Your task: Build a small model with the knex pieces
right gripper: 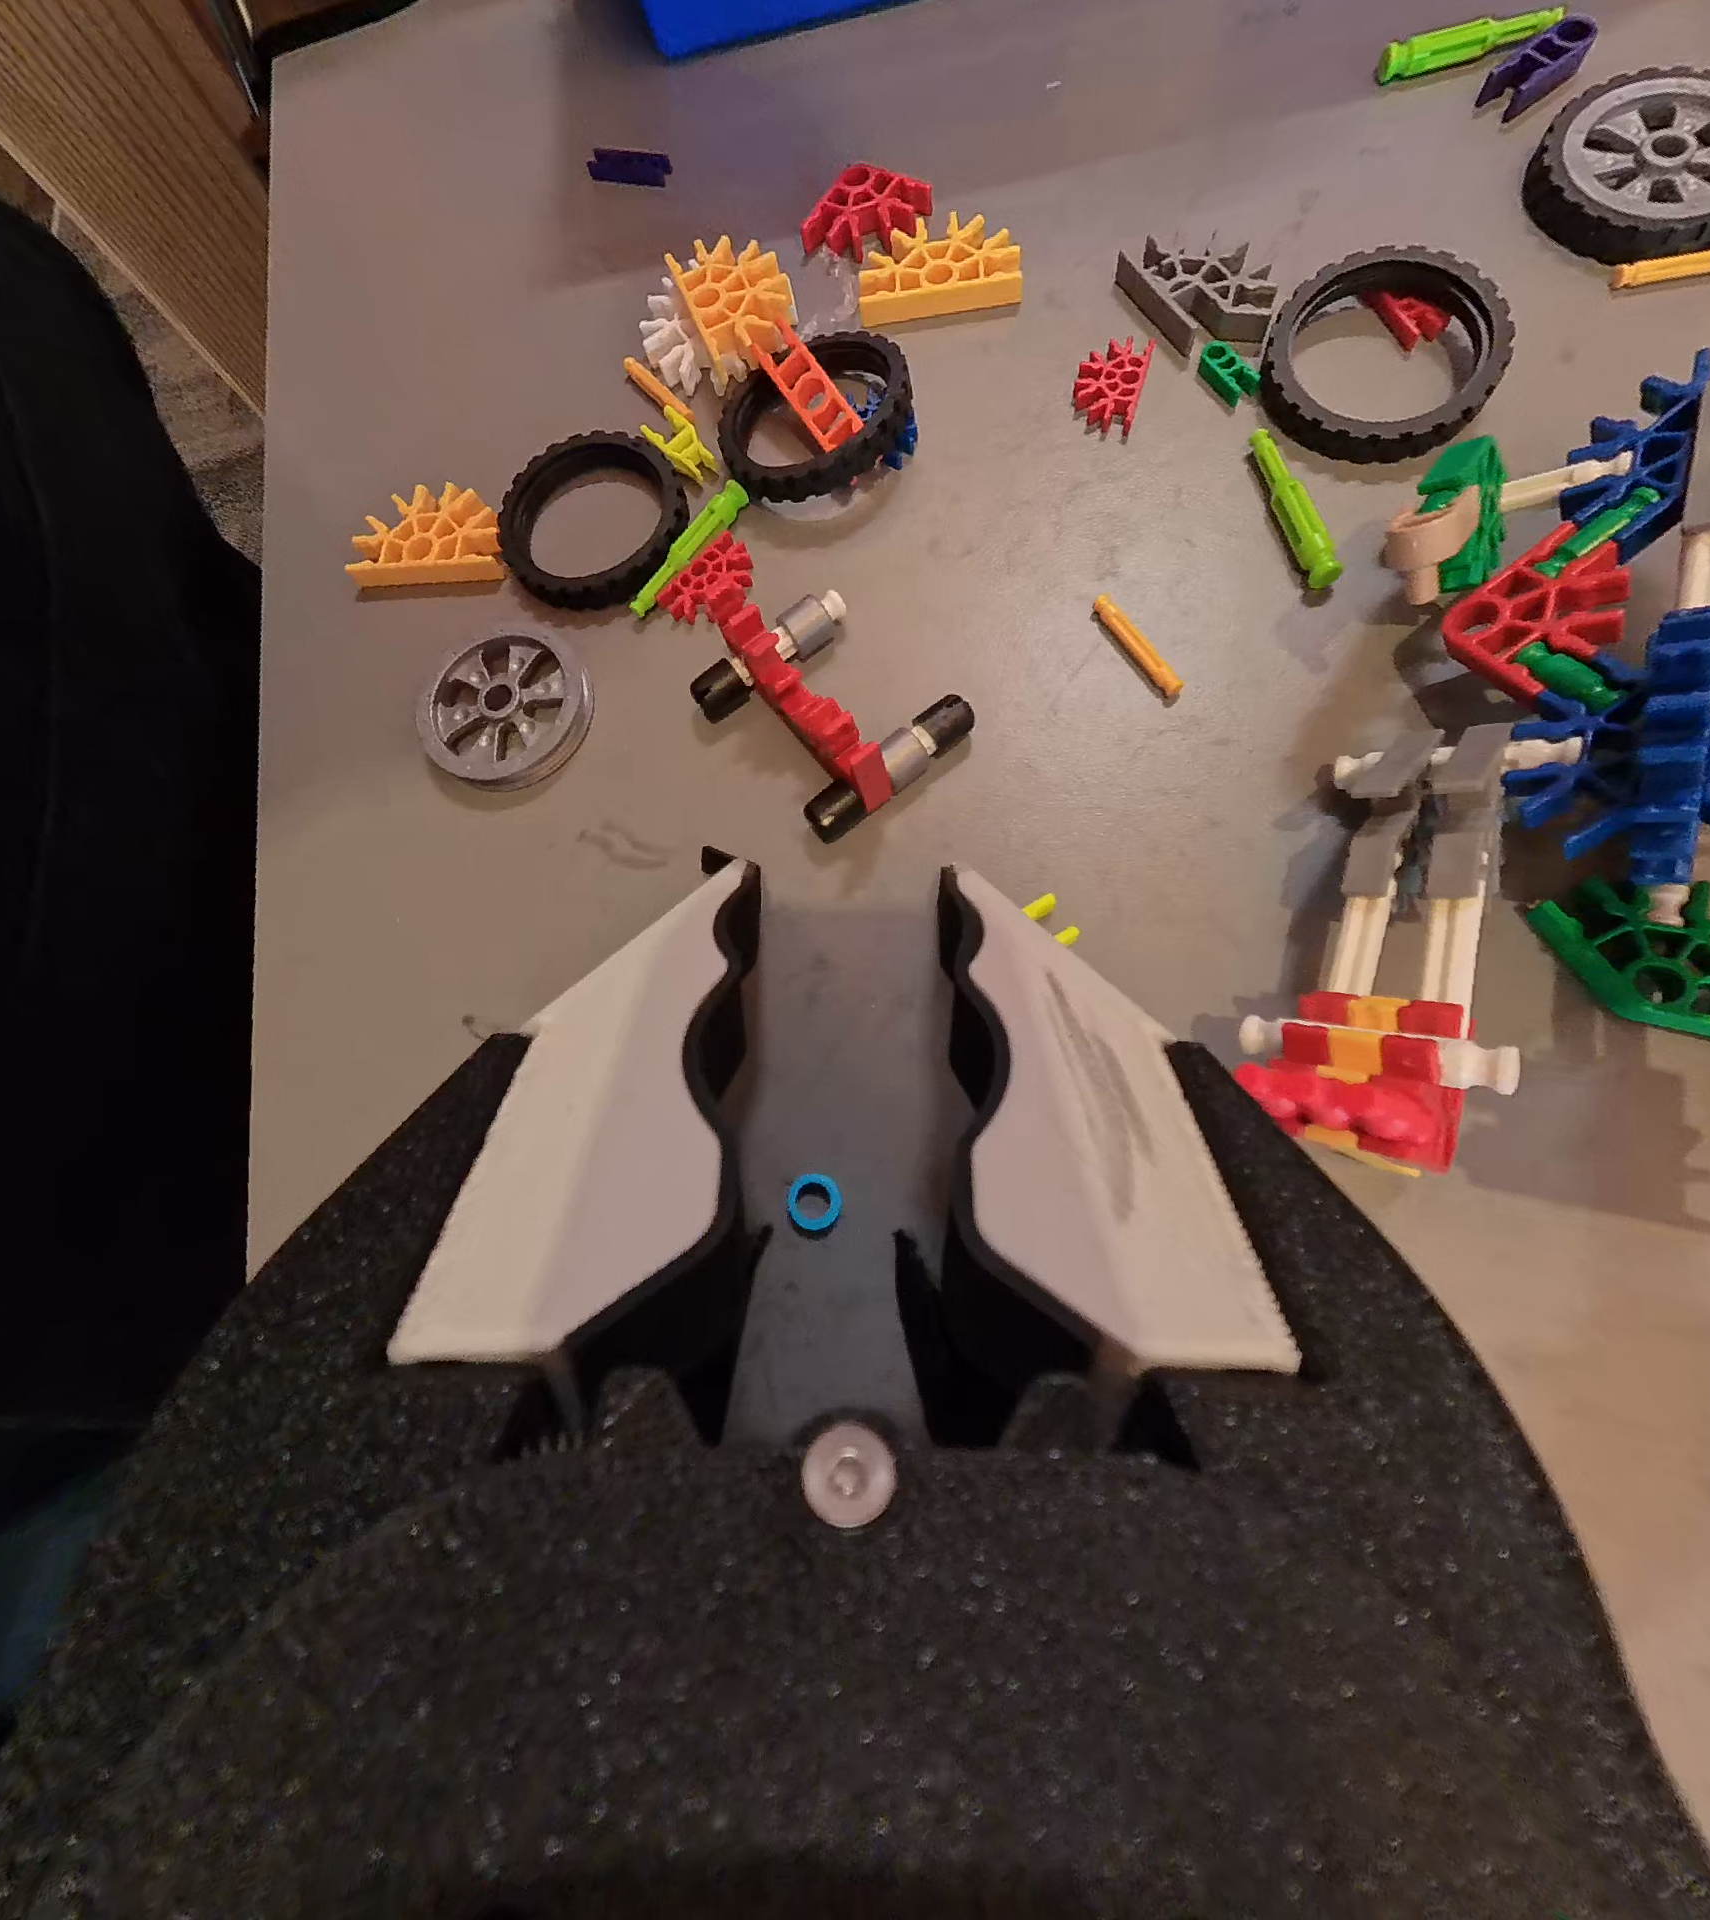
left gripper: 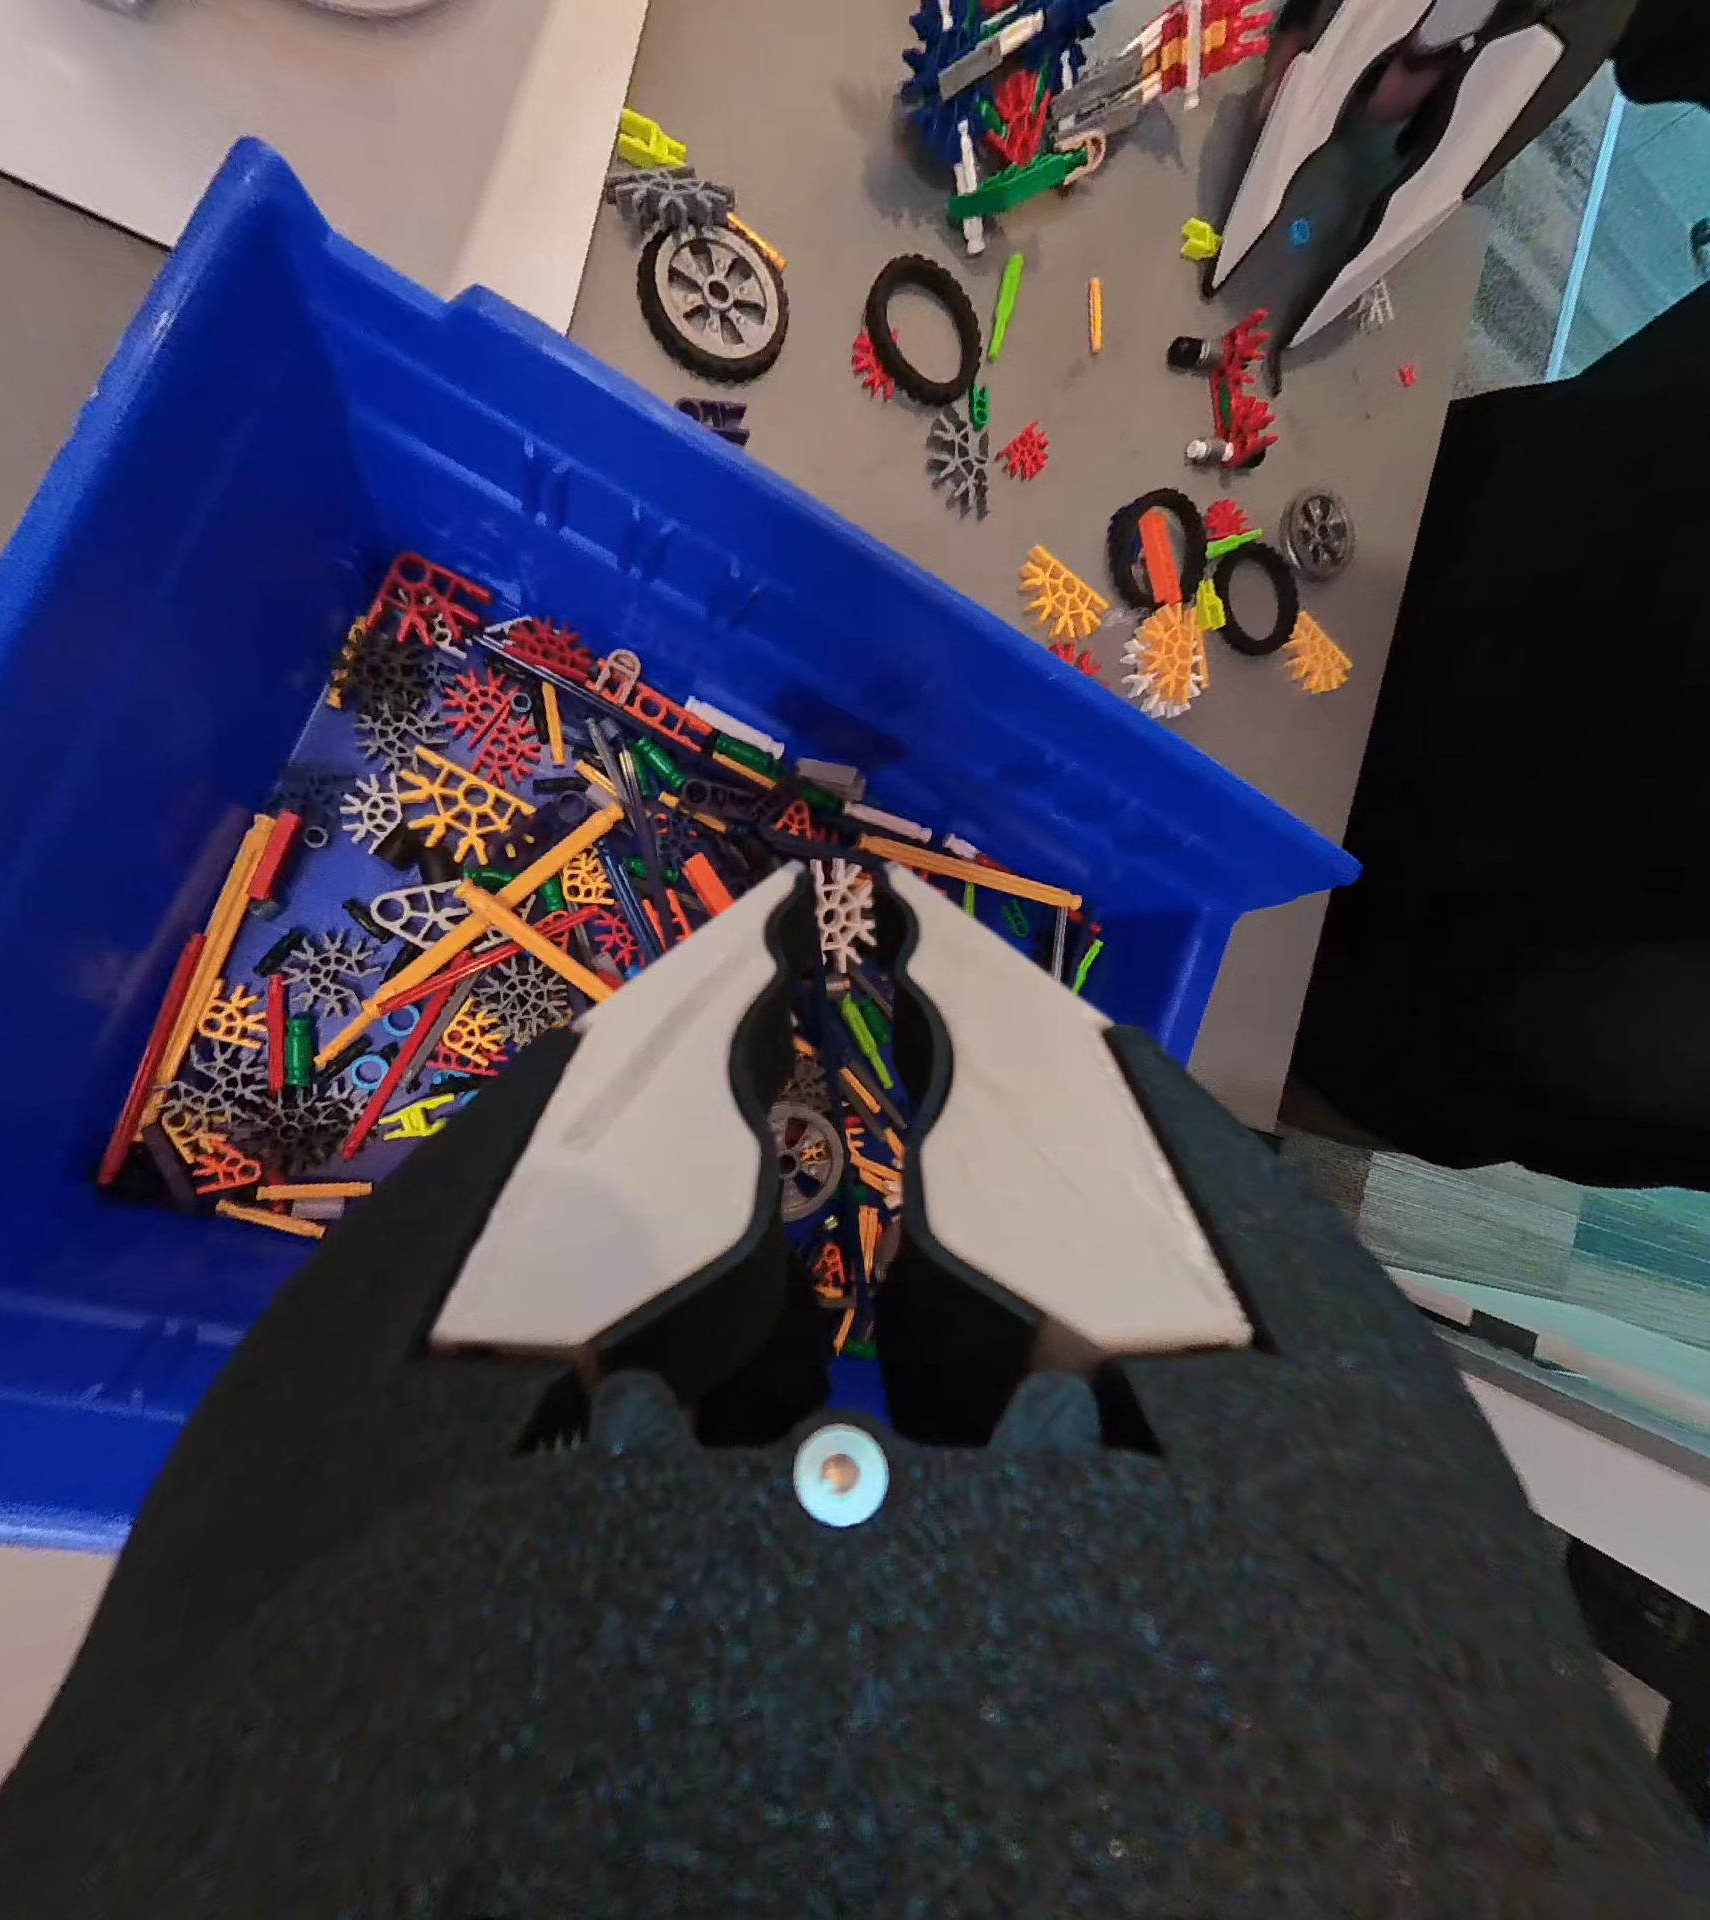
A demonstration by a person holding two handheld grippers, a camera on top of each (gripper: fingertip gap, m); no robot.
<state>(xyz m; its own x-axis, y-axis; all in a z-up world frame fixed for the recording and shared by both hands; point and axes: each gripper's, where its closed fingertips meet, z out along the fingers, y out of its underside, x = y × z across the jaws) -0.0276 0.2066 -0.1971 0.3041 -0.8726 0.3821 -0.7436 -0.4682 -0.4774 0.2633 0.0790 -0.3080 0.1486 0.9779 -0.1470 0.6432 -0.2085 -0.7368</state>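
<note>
My left gripper (left gripper: 843,883) hovers over a blue bin (left gripper: 238,436) full of small plastic construction pieces. Its jaws are nearly closed, with a white snowflake-shaped connector (left gripper: 843,920) pinched between the tips. My right gripper (right gripper: 846,883) is open and empty, low over the grey table (right gripper: 986,665). A small blue ring (right gripper: 815,1205) lies on the table between its fingers. A red connector strip with black and grey rod ends (right gripper: 820,717) lies just beyond its tips. The right gripper also shows in the left wrist view (left gripper: 1246,322), far right of the bin.
Loose pieces lie across the table: black tyres (right gripper: 1386,353), grey wheel hubs (right gripper: 503,707), yellow (right gripper: 939,275) and red connectors, green rods (right gripper: 1292,509). A built model of blue, green, red and white pieces (right gripper: 1661,727) stands at the right. A dark shape (left gripper: 1599,727) borders the table. Some 35 cm of space lies between my two pairs of fingers.
</note>
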